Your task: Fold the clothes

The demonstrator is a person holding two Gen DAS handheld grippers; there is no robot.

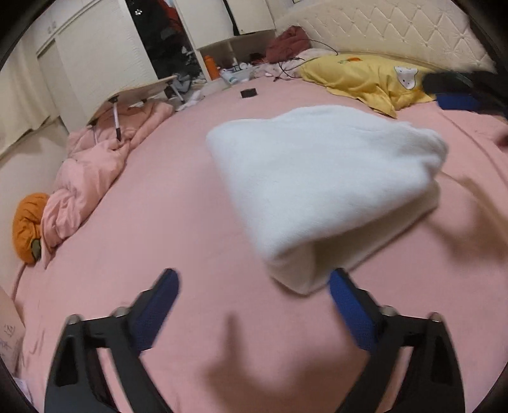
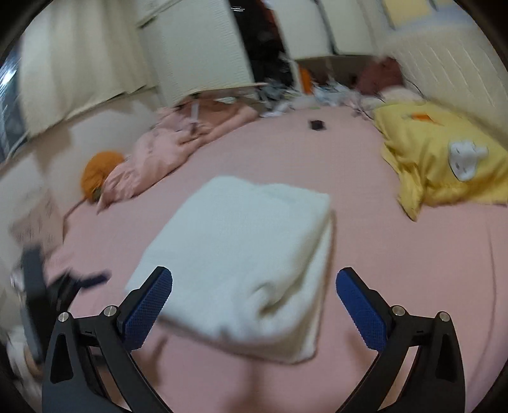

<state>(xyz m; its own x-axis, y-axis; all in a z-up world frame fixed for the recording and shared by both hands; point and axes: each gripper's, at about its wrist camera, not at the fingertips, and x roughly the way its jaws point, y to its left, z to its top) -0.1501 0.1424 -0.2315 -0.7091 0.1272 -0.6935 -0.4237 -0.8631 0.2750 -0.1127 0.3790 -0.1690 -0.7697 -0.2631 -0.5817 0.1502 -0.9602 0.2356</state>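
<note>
A white fluffy garment (image 1: pixel 317 184), folded into a thick rectangle, lies on the pink bed sheet (image 1: pixel 158 228). My left gripper (image 1: pixel 254 286) hovers open just short of its near corner, which sits close to the right finger (image 1: pixel 352 311) without being pinched. In the right wrist view the same garment (image 2: pixel 241 254) lies ahead. My right gripper (image 2: pixel 254 279) is open wide over its near edge, and the pads do not press on the cloth. Each gripper shows as a blur in the other's view: the right gripper (image 1: pixel 444 92) at the upper right, the left gripper (image 2: pixel 63 282) at the left.
A yellow pillow (image 1: pixel 368 79) lies by the cream padded headboard (image 1: pixel 381 28). A bunched pink duvet (image 1: pixel 95 165), an orange cushion (image 1: pixel 28 225) and a small folding table (image 1: pixel 136 92) line the bed's left side. A small black object (image 1: pixel 248 92) sits on the sheet further back.
</note>
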